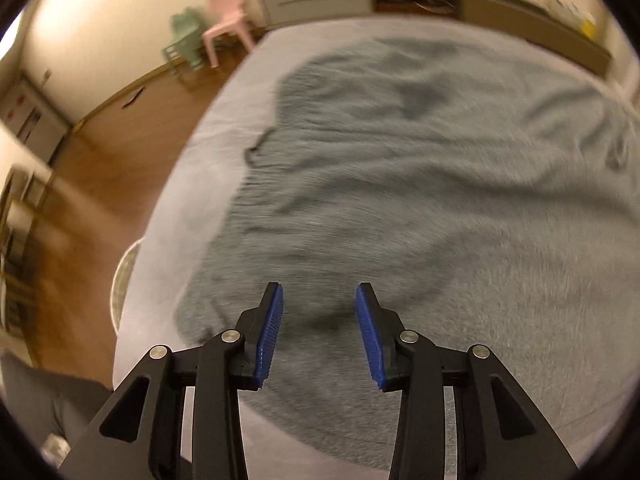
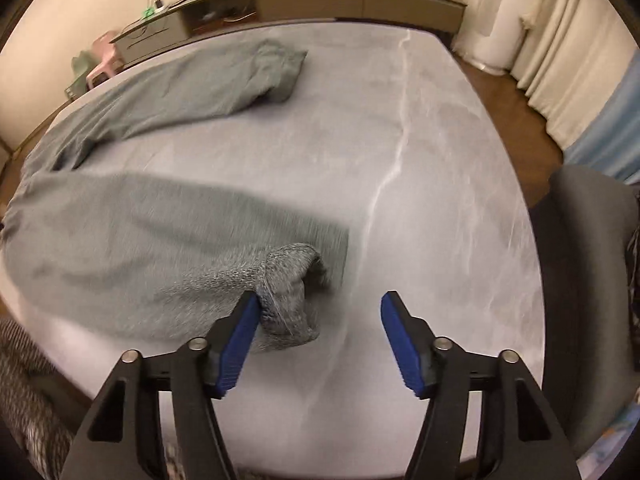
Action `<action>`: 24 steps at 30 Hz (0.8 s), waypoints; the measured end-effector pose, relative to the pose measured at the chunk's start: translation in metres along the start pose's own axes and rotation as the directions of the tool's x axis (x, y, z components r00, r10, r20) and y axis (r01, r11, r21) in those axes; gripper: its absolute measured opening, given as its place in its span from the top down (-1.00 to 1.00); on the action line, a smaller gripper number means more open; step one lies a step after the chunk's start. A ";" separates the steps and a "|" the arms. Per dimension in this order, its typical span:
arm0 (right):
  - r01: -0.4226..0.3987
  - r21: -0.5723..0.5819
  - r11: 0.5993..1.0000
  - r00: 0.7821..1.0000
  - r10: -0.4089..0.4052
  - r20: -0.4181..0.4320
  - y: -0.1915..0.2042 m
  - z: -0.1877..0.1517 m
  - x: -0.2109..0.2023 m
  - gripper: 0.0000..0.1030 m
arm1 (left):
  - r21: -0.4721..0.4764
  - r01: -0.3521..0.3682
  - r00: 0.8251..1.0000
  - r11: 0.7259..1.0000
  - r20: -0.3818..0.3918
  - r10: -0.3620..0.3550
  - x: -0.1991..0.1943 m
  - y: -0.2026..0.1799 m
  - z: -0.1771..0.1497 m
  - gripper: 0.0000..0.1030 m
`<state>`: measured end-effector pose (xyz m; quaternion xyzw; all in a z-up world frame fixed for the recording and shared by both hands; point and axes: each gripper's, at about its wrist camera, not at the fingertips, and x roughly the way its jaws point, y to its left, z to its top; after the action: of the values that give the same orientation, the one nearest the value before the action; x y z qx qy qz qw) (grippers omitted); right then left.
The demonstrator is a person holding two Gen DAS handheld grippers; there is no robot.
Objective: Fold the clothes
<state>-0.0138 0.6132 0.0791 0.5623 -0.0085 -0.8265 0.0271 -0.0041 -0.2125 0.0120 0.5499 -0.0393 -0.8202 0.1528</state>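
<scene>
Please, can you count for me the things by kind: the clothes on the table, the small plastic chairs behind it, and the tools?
Clothes: 1, the grey-green sweater, spread on the marble table.
Small plastic chairs: 2, the pink chair and the green chair.
Tools: 2, the left tool and the right tool.
Total: 5.

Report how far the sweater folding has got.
Done: little. The grey-green sweater lies spread and wrinkled on the grey table, with the far sleeve stretched out unfolded.
In hand: nothing gripped. The right tongs stand open with the near sleeve's cuff touching one finger only; the left tongs hang open above the body.
Left: both sleeves and the body folds.
</scene>
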 end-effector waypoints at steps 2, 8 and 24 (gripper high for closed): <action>-0.082 -0.008 0.997 0.996 0.081 -0.020 0.005 0.002 -0.004 -0.23 | 0.047 -0.013 0.999 0.999 -0.035 0.015 0.006 -0.010 -0.004 0.21; -0.097 -0.250 0.963 0.985 0.058 -0.160 0.021 -0.054 -0.023 0.09 | 0.111 -0.069 0.995 0.991 -0.065 0.077 0.021 -0.009 -0.009 -0.06; 0.001 -0.128 0.992 0.996 -0.012 -0.090 0.015 0.021 0.032 0.56 | 0.034 0.169 0.981 0.985 0.092 -0.172 -0.034 -0.074 0.038 0.00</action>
<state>-0.0446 0.5958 0.0584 0.5963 0.0475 -0.7991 0.0608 -0.0424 -0.1359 0.0399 0.5137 -0.0099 -0.8548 0.0727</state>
